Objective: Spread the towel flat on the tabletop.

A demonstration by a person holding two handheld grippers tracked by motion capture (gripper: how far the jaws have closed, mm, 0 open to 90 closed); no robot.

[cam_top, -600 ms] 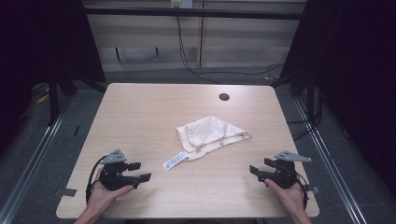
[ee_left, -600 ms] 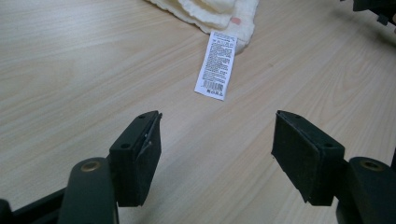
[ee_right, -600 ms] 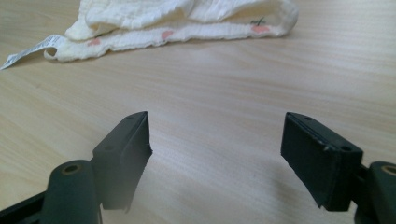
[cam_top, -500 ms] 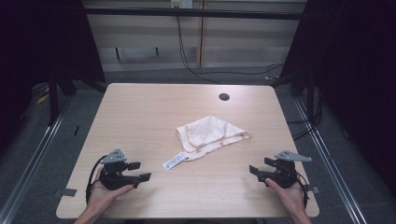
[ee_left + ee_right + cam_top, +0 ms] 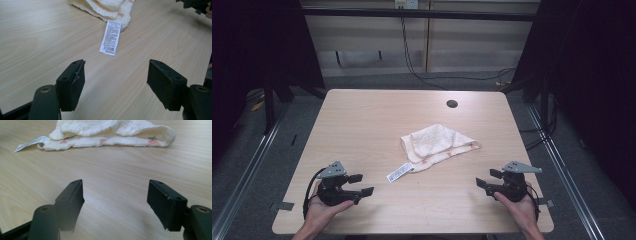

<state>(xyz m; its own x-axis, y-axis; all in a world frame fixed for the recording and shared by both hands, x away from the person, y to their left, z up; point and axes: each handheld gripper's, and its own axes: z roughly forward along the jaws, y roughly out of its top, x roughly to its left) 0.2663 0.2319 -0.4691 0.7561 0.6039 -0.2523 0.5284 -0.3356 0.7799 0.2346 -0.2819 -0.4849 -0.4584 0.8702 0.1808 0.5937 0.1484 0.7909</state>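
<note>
I see 1 light wooden table (image 5: 362,130), a dark round hole (image 5: 452,104) at its 12 o'clock edge, black cables (image 5: 412,55) on the floor beyond, metal rails (image 5: 257,155) at 9 and 3.

Both grippers held low at the near edge, fingers spread wide, nothing between them.

Left gripper (image 5: 362,184) sits in the left hand (image 5: 323,210), its fingers (image 5: 71,83) pointing inward toward the right gripper's. Right gripper (image 5: 486,179) sits in the right hand (image 5: 518,209), its fingers (image 5: 166,203) pointing inward toward the left's. The two pairs of fingers are well apart. Forearms enter from below, behind the fingers.
</note>
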